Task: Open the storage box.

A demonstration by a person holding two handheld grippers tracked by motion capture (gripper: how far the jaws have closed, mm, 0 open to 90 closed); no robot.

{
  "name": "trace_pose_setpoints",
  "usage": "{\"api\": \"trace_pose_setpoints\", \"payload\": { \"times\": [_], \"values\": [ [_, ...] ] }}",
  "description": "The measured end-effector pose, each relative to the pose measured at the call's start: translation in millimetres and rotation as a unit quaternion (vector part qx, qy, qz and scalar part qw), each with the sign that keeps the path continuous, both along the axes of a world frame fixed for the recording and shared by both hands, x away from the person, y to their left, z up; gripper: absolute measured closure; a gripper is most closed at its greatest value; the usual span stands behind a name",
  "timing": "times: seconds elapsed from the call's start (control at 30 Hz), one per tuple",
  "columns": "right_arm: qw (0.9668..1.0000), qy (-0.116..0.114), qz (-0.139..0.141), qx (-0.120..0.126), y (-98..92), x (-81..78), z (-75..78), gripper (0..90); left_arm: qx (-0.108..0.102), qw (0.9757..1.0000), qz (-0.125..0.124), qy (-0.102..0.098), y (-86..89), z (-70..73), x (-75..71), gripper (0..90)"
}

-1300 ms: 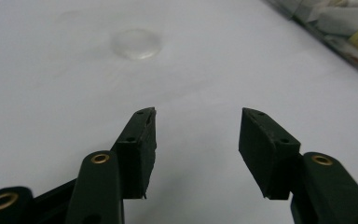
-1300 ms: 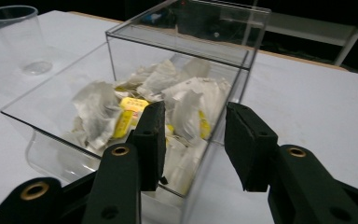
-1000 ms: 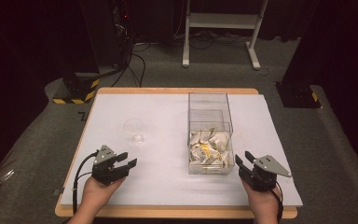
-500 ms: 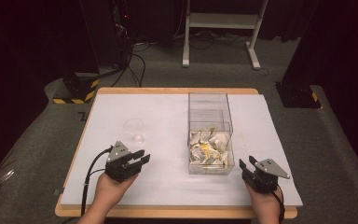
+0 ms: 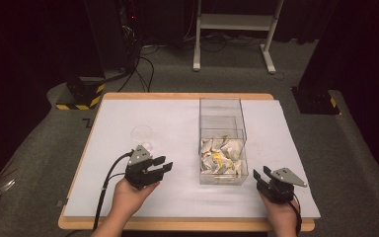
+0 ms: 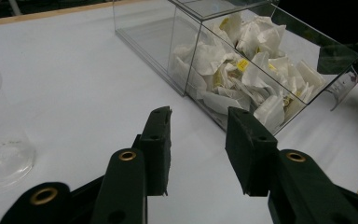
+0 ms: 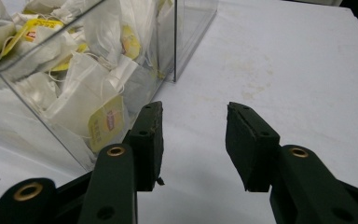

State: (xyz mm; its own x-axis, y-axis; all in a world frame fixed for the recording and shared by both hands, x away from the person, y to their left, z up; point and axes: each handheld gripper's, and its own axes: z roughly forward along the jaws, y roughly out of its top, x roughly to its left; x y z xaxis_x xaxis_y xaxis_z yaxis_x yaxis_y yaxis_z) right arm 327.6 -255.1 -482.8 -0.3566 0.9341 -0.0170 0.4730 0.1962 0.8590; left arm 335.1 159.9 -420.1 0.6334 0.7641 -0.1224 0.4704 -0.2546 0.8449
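A clear plastic box (image 5: 221, 101) stands right of the table's middle, its near half piled with white tea bags (image 5: 222, 158) with yellow tags. A clear cup (image 5: 142, 134) stands to the left of it. My left gripper (image 5: 160, 165) hovers between the cup and the box, pointing at the box's near left corner. Its jaws are open, have just been opening, and hold nothing. In the left gripper view the gripper (image 6: 198, 114) faces the tea bags (image 6: 242, 70), with the cup (image 6: 0, 149) at the left. My right gripper (image 7: 193, 109) is open and empty beside the box's near right corner (image 7: 193, 23).
A white sheet (image 5: 177, 118) covers the wooden table top. The right gripper (image 5: 259, 176) sits close to the table's near edge. Beyond the table, on the dark floor, are cables, a white stand (image 5: 237, 22) and black equipment bases.
The left hand has moved right and a little away from the near edge, toward the box. The right hand has sunk slightly toward the table.
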Motion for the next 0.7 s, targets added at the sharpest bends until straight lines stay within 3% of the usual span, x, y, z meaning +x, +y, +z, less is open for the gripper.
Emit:
{"api": "trace_pose_setpoints", "payload": {
  "times": [0.13, 0.3, 0.43, 0.7],
  "values": [
    [1.0000, 0.006, -0.003, 0.001, -3.8, 1.4, -3.2, 56.4, 0.008, 0.9997, 0.003, -0.022, -8.8, 3.6, -2.8, 57.7],
    [0.9999, 0.007, -0.004, 0.007, -7.5, 1.1, -2.9, 56.1, 0.010, 0.9995, -0.012, -0.028, -17.5, 9.4, -2.5, 60.5],
    [0.9998, 0.012, -0.006, 0.013, -11.3, 1.2, -4.1, 56.1, 0.008, 0.9993, -0.009, -0.035, -22.8, 15.0, -1.2, 55.3],
    [0.9997, 0.015, -0.006, 0.016, -12.6, 1.1, -5.6, 56.0, 0.019, 0.9985, -0.016, -0.049, -35.8, 23.9, 0.4, 57.5]
  ]
}}
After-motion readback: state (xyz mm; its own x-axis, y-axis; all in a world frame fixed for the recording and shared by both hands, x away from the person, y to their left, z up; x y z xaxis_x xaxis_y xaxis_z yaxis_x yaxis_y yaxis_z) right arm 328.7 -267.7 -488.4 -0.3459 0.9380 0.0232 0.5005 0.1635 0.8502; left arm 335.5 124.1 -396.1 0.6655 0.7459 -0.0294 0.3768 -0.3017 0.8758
